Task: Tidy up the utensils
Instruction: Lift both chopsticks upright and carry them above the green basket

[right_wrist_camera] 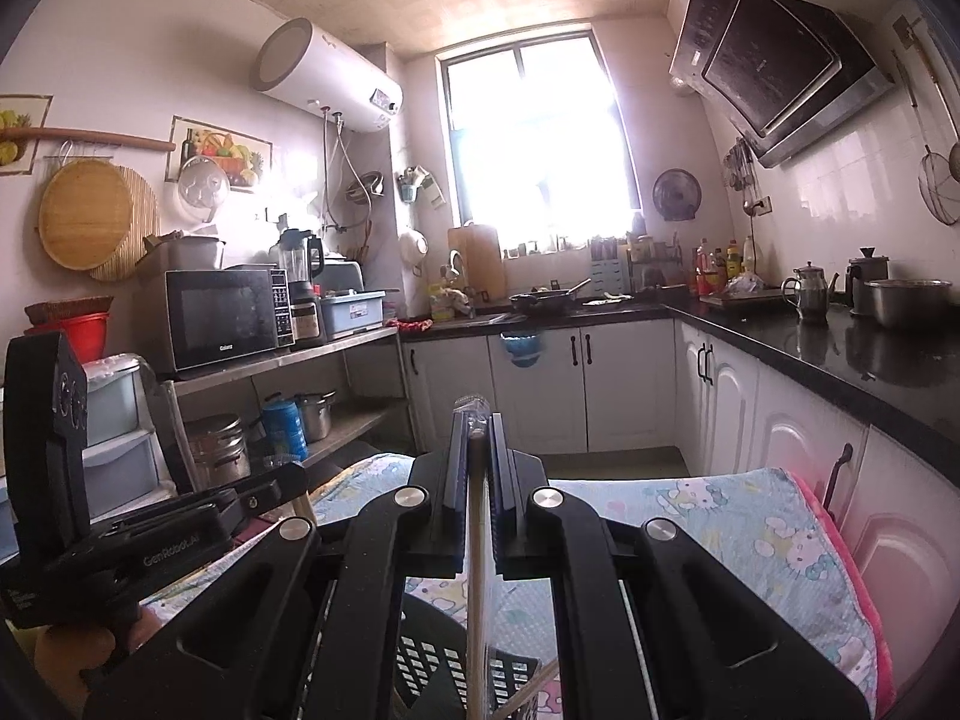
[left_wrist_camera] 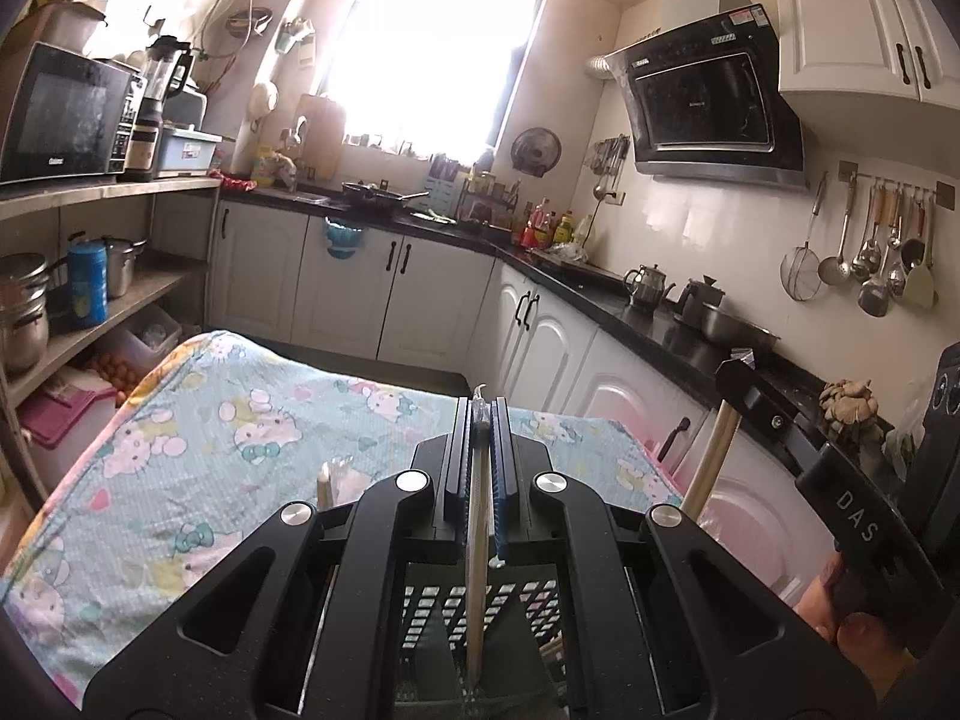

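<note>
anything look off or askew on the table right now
Nothing stands out. Each tool, left and right, is shut on a pale stick hanging over the black slotted basket on the cloth-covered table.

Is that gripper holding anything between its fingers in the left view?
Yes, the left gripper is shut on a thin pale stick that hangs down over a black slotted basket.

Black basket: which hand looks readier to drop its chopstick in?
Left, probably: the left gripper holds its chopstick straight over the basket; under the right gripper the basket sits partly aside.
</note>
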Demonstrator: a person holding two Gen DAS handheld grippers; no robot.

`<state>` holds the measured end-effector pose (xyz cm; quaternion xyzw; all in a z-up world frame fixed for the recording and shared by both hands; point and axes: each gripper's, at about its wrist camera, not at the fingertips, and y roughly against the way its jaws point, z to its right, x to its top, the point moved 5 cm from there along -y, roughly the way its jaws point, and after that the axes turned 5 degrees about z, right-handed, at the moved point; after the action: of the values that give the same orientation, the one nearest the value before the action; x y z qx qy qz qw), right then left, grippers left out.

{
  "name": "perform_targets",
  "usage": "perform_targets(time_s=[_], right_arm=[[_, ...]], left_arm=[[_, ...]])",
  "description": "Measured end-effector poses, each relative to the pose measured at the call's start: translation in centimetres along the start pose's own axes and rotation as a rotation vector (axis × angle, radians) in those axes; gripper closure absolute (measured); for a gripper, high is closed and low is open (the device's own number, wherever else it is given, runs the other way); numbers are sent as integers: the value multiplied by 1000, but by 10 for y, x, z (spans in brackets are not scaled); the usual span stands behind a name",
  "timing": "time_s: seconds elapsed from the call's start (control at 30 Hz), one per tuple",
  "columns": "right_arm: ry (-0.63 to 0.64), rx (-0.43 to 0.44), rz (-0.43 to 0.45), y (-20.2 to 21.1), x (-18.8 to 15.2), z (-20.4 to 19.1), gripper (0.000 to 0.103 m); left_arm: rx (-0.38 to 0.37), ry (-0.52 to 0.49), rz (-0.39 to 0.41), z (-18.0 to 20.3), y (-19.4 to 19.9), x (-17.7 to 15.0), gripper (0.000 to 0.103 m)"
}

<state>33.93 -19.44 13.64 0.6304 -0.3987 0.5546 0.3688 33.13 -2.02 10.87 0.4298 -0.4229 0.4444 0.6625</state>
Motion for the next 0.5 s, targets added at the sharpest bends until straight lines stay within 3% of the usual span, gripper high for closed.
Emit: perform_targets(time_s=[0.5], right_arm=[[-8,1,-22,13,-31,2,96]], left_arm=[[12,-21,-41,-1,1,-21,102]])
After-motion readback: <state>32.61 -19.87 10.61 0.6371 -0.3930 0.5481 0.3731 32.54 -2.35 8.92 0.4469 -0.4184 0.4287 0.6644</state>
